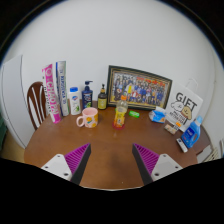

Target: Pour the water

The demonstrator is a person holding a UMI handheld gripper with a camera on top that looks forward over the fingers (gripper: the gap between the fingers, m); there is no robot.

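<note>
tool (110, 160) fingers spread wide, holding nothing

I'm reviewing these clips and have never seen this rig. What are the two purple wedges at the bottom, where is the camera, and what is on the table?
The wedges are the pads on the two fingers of a hand-held gripper. The camera rides on it and looks forward along the fingers. The fingers are open and hold nothing. Beyond them, on a wooden table, stand a mug, an orange bottle, a blue cup, more bottles, tall boxes, a framed photo and a card reading GIFT. A chair stands beside the table.
</note>
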